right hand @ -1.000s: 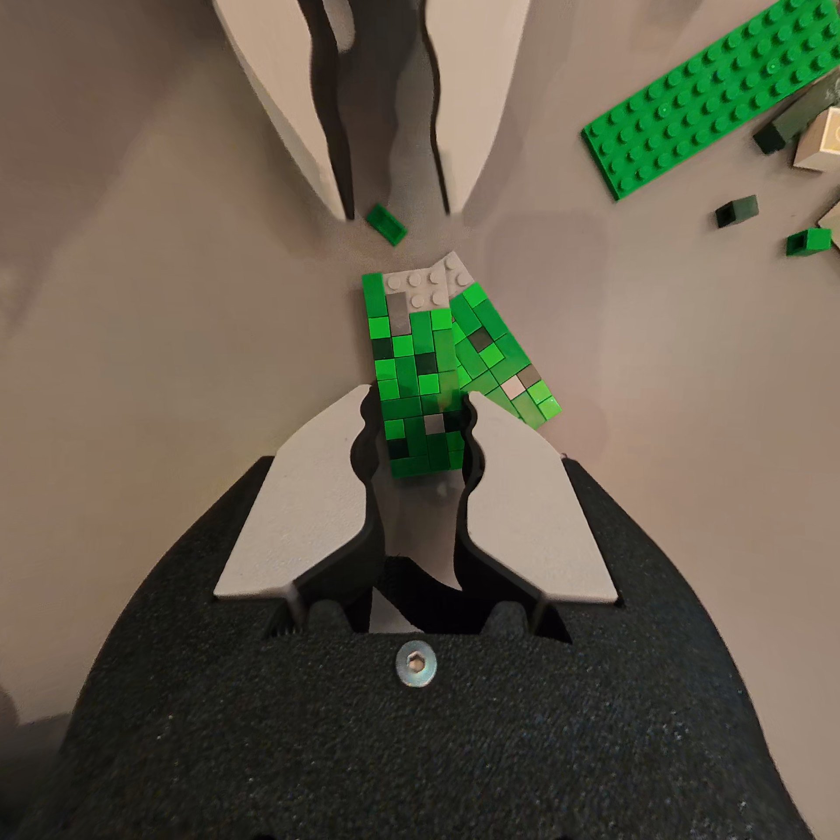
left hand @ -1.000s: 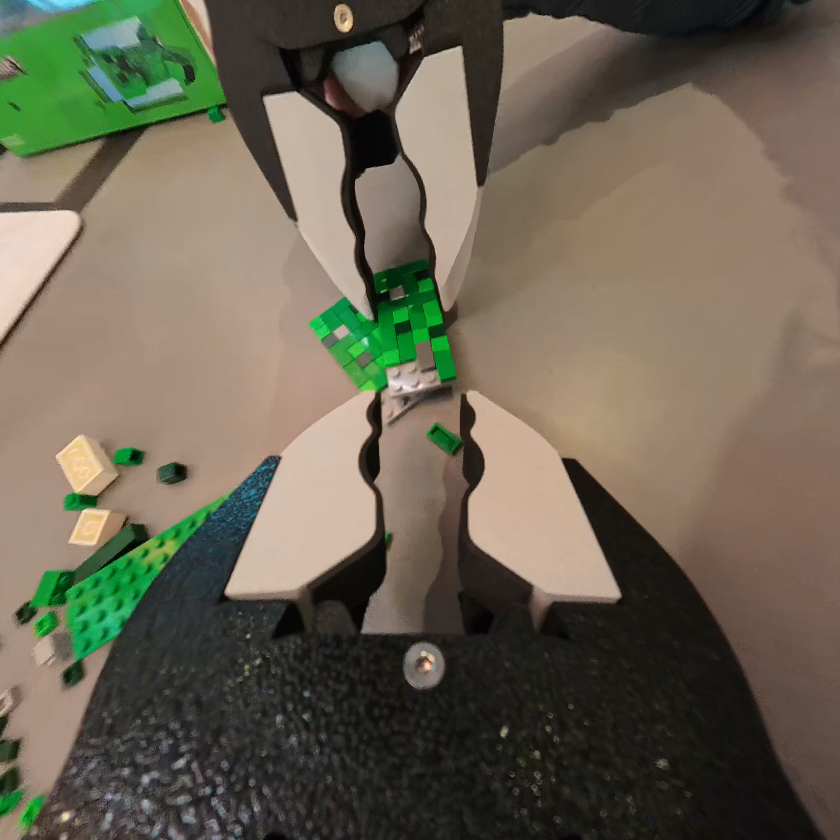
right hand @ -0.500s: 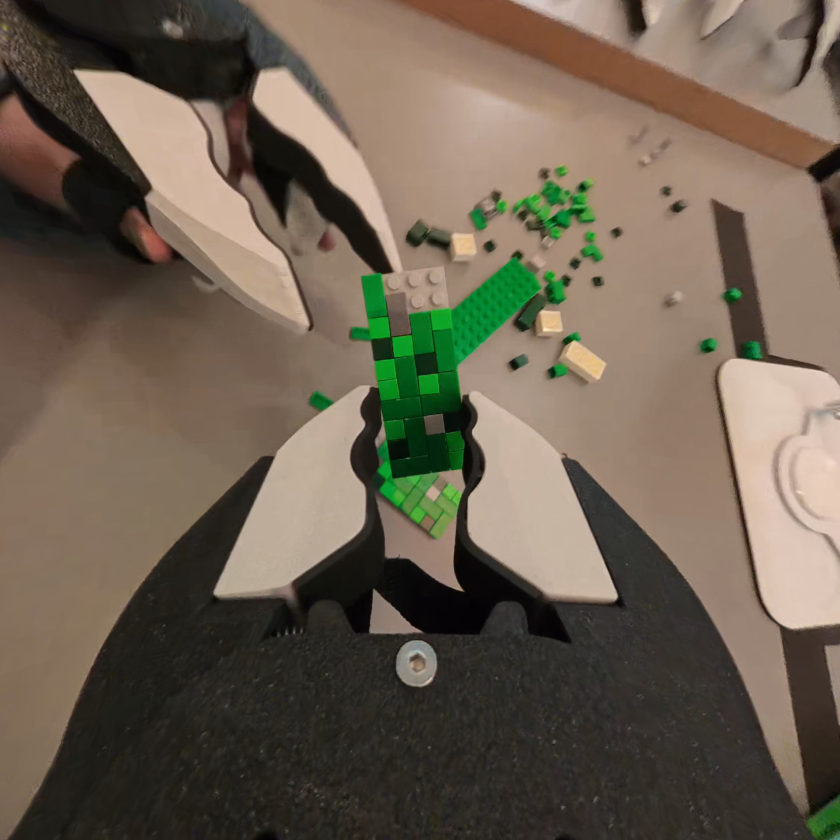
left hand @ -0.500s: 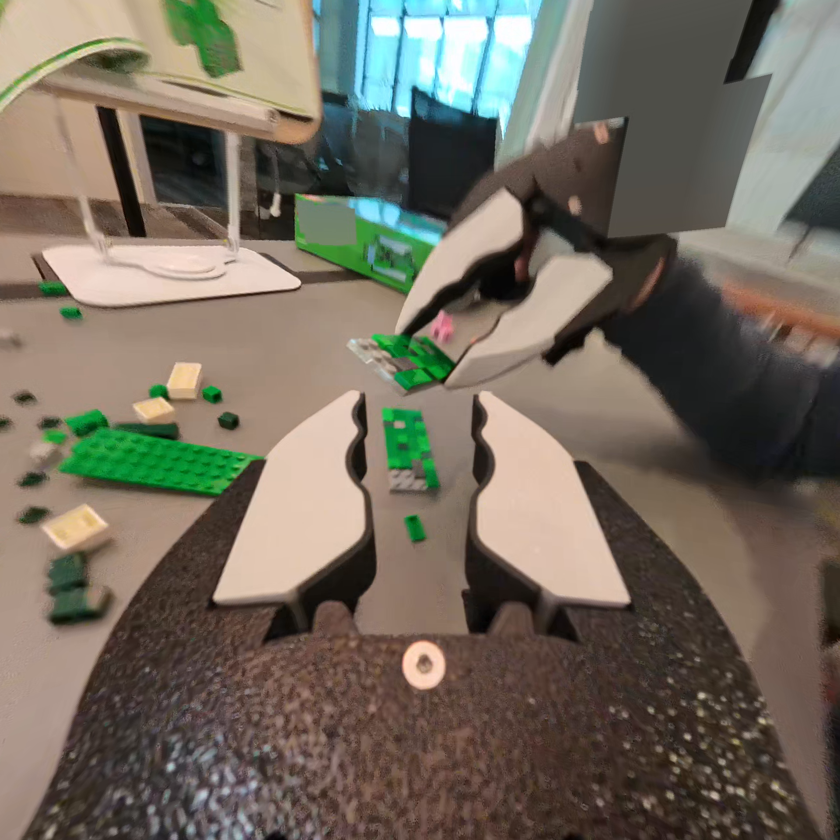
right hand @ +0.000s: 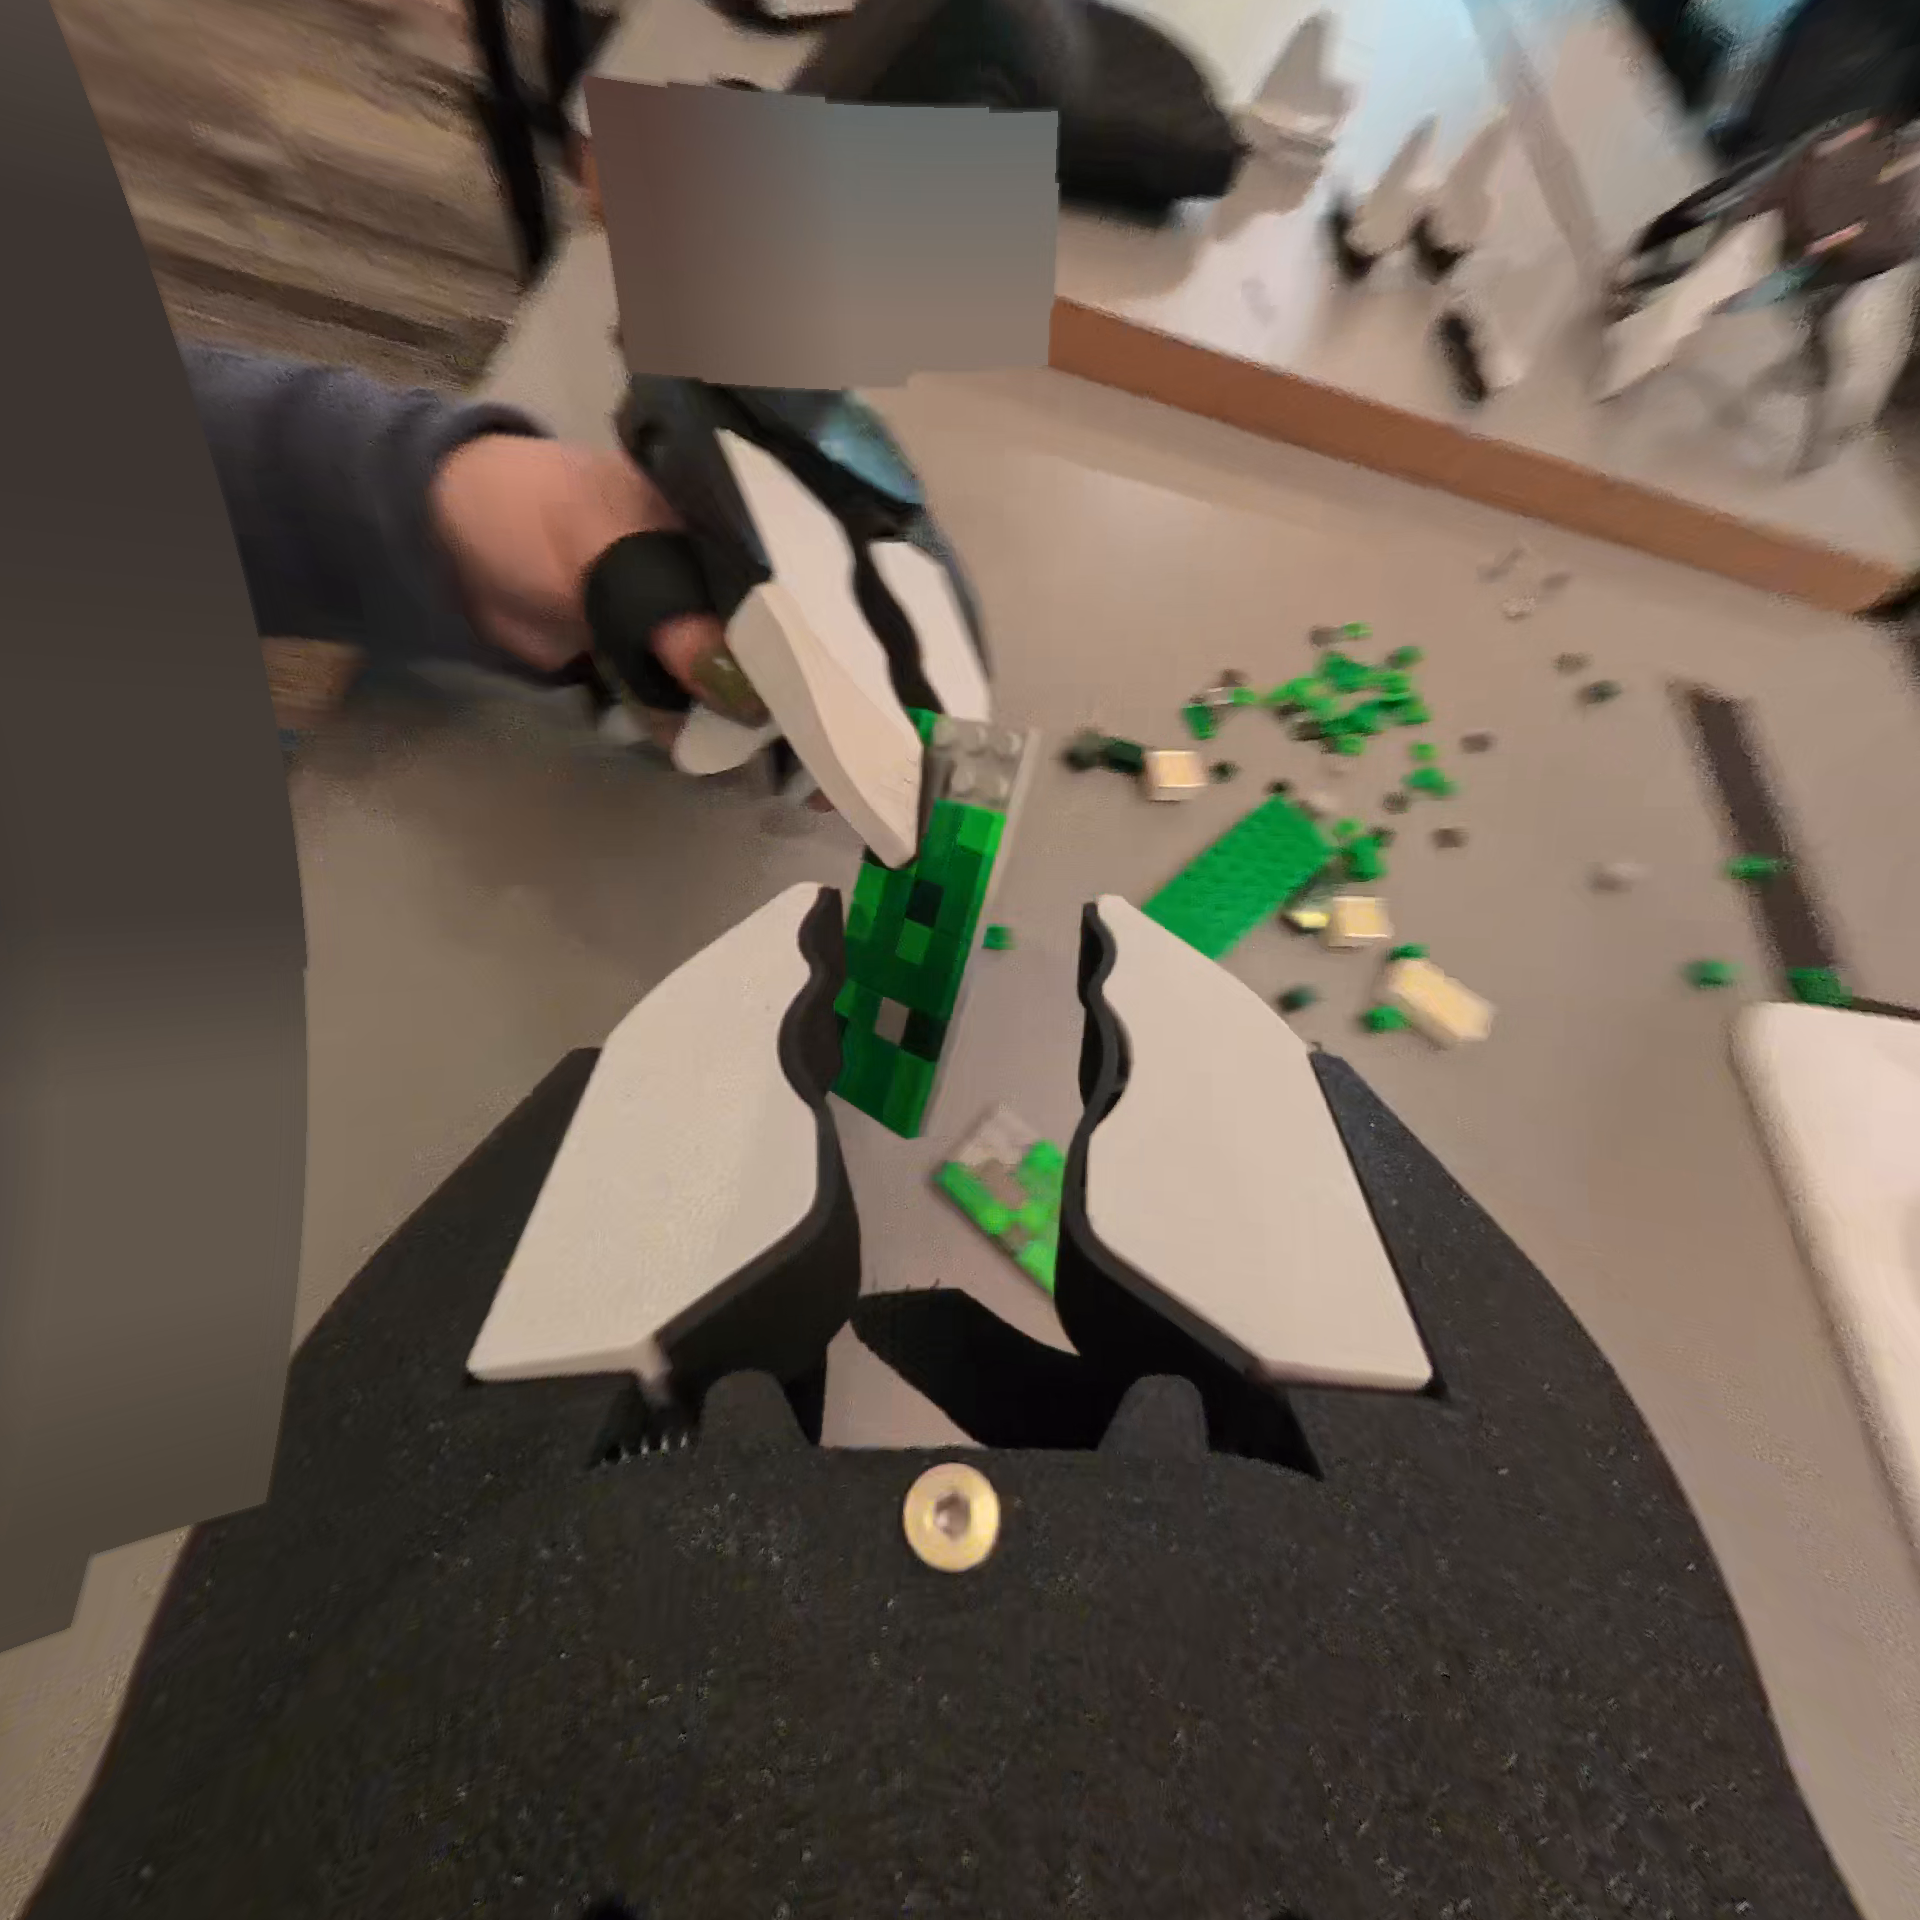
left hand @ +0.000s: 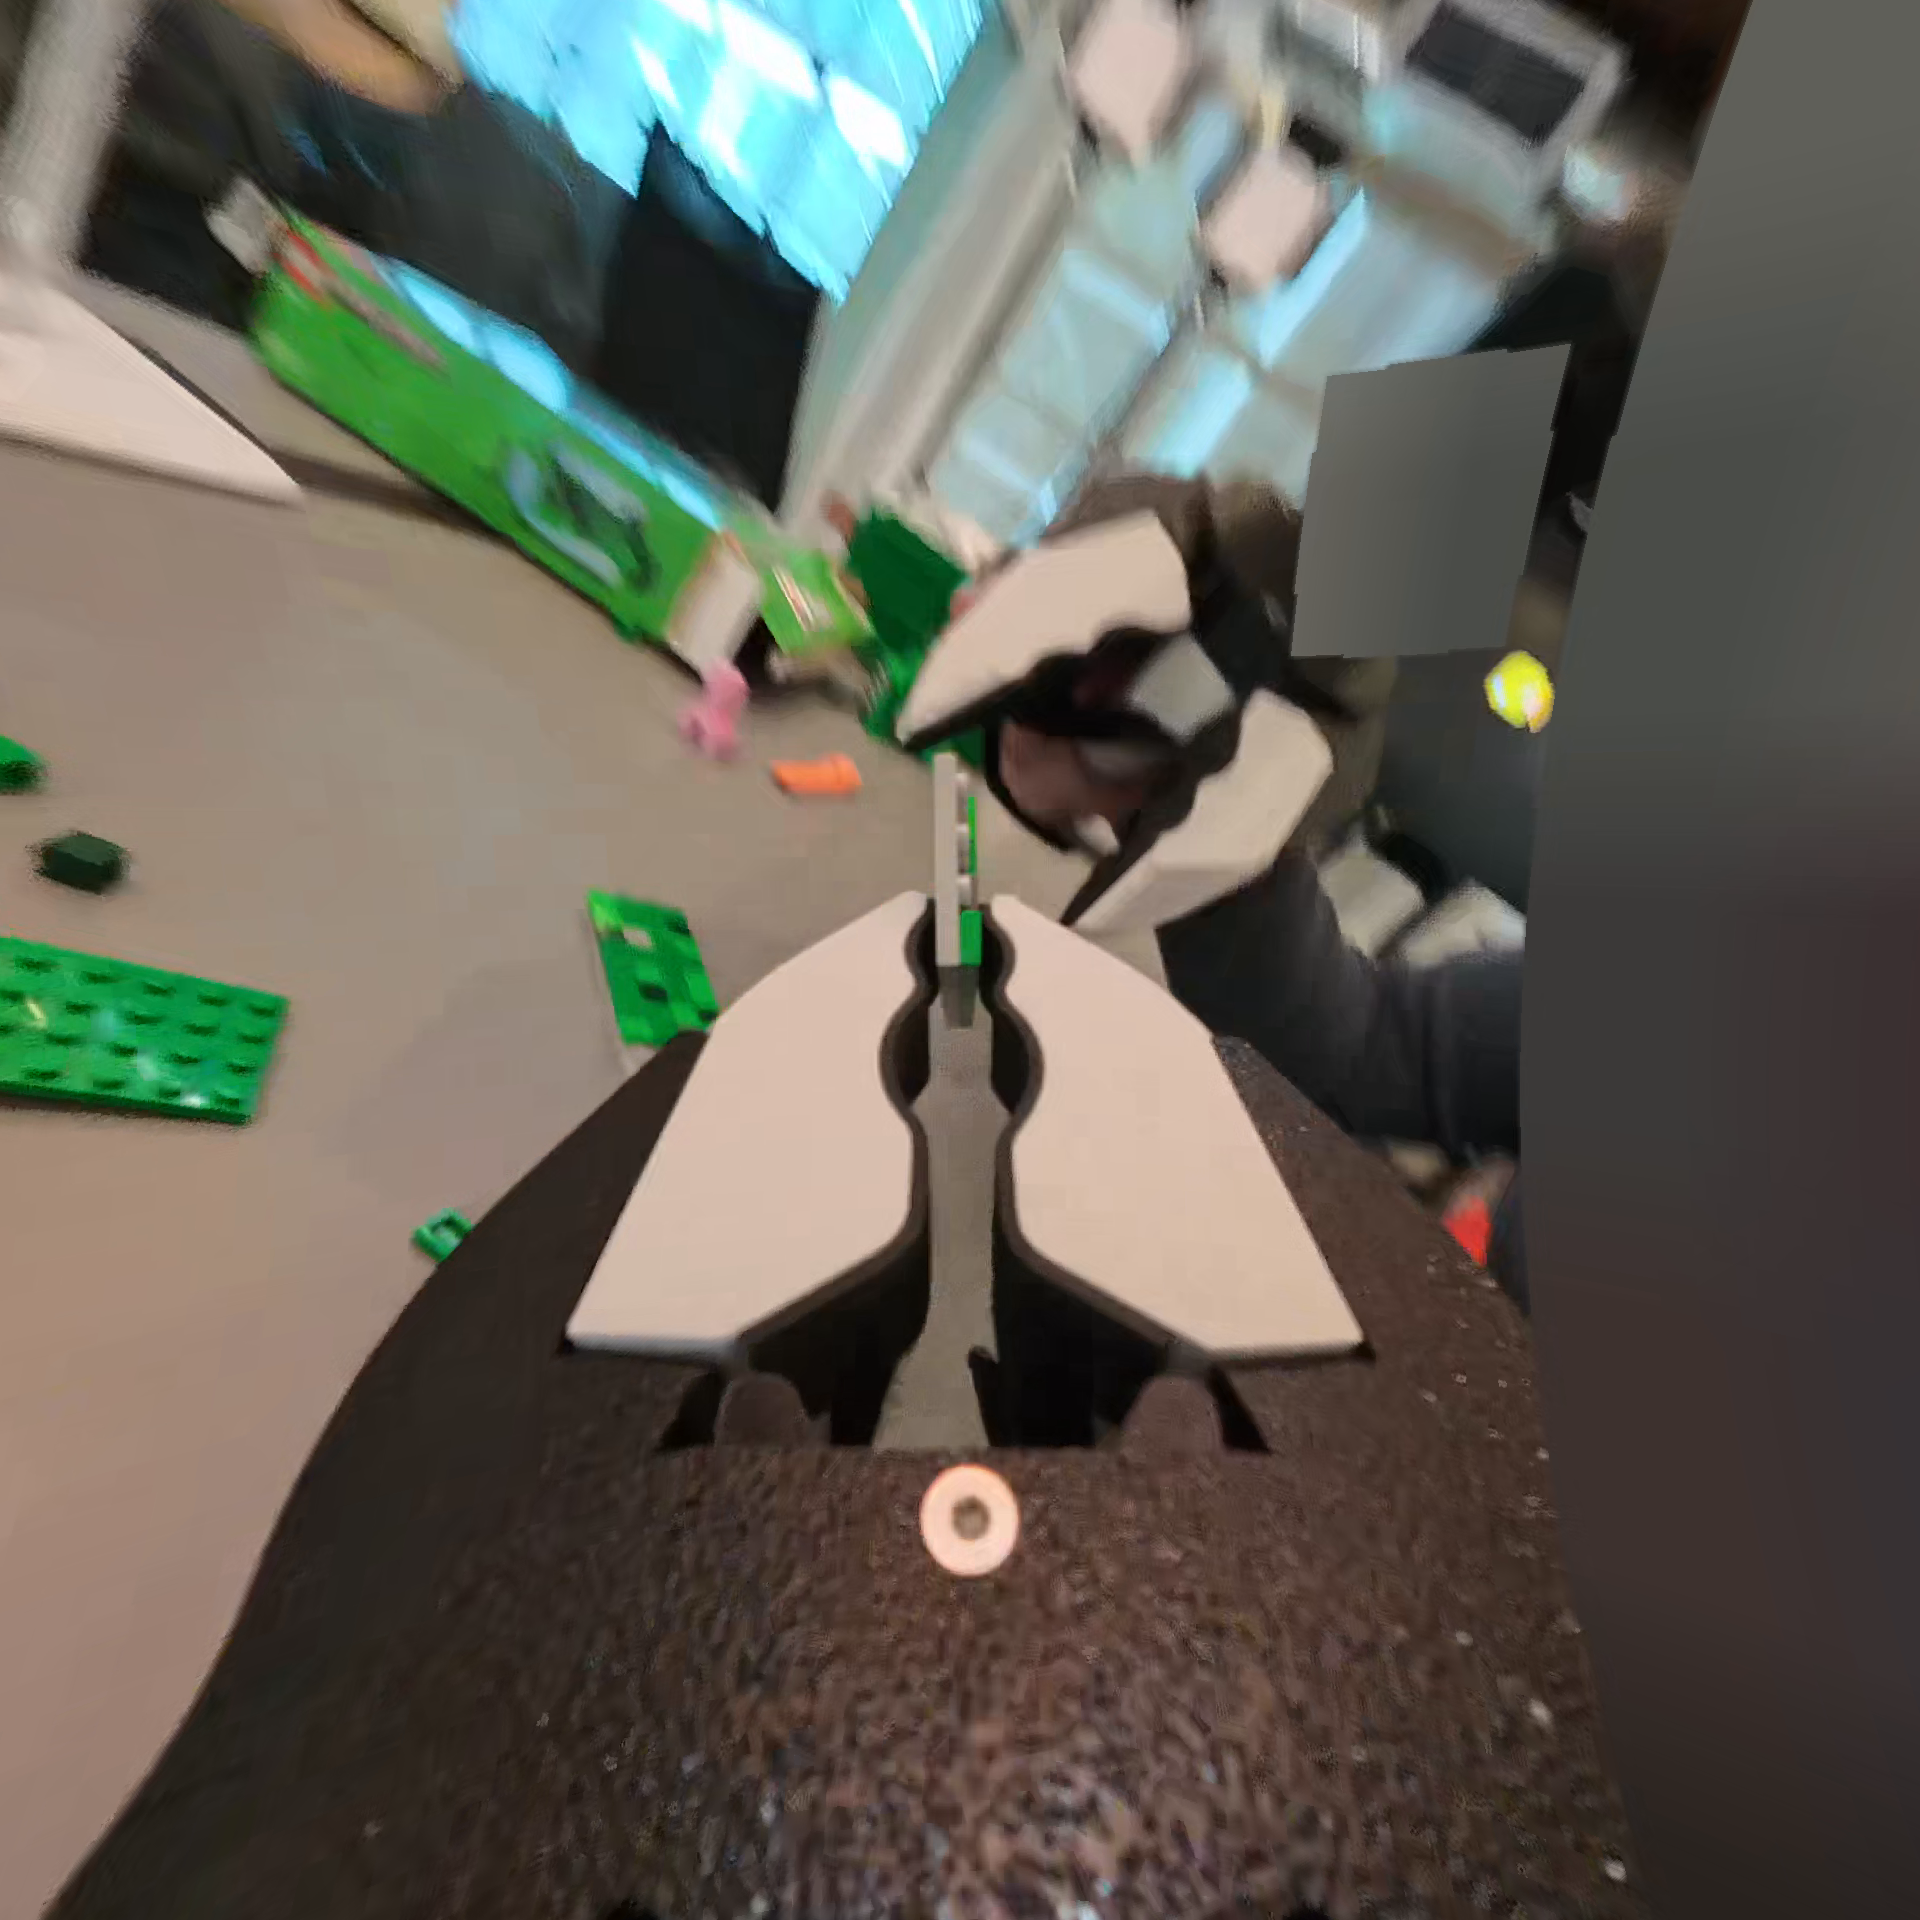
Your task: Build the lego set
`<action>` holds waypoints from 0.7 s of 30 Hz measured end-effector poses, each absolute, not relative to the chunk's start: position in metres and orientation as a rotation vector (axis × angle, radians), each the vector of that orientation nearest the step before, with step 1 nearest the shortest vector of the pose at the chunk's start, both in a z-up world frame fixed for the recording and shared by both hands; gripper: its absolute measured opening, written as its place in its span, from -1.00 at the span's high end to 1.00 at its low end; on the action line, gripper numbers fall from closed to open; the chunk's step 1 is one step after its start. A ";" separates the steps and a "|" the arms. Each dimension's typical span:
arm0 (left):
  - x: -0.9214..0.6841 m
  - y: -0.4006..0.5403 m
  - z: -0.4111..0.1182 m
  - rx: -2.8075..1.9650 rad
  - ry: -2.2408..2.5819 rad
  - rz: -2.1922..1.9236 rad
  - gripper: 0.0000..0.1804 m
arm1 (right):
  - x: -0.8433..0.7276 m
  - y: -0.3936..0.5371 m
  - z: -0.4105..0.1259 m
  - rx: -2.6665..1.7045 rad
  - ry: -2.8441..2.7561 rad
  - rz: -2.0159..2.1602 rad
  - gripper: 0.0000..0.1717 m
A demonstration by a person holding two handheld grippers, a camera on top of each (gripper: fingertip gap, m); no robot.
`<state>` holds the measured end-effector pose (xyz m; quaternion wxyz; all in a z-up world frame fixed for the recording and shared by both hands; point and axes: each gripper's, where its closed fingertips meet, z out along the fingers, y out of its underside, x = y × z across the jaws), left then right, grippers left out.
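Fingers of the left gripper (left hand: 958, 920) pinch a thin green-and-grey brick panel (left hand: 954, 862) edge-on, both pads pressed flat to its faces. From the right wrist the same panel (right hand: 920, 935) hangs above the tabletop, its grey studded end clamped in the left gripper (right hand: 914, 821), which a hand (right hand: 540, 582) in a dark sleeve carries.

The right gripper (right hand: 951, 920) has its fingers spread: the near pad sits beside the panel's edge, while the far pad stands clear of it, so that gripper grips nothing. From the left wrist, the right gripper (left hand: 1049, 821) hovers just beyond the panel's top, jaws apart.

A second, similar panel (right hand: 1013, 1190) lies flat on the tabletop below the right gripper; the left wrist shows it (left hand: 649, 966) beside the left finger. A long green plate (right hand: 1242, 878) rests farther out among cream bricks (right hand: 1439, 997) and loose green bits toward the far edge. A green box (left hand: 488, 447), a pink piece (left hand: 717, 712) and an orange piece (left hand: 819, 774) sit near the far side.

Judging by this, one panel is lifted and in the left gripper's sole charge; the second panel and the scattered bricks lie untouched.
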<state>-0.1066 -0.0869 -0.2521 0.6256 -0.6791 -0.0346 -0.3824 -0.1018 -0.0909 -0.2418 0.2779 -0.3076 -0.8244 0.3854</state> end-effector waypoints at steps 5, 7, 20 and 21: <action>-0.082 -0.097 -0.266 -1.834 0.188 -0.865 0.93 | -0.083 -0.107 -0.261 -0.992 -2.489 1.269 0.64; -0.076 -0.098 -0.264 -1.853 0.243 -0.862 0.93 | -0.081 -0.111 -0.270 -1.005 -2.537 1.259 0.81; -0.131 -0.084 -0.244 -1.742 0.107 0.341 0.25 | -0.133 -0.070 -0.205 -1.573 -1.187 1.996 0.93; -0.131 -0.082 -0.242 -1.745 0.121 0.410 0.26 | -0.133 -0.073 -0.205 -1.579 -1.152 2.022 0.93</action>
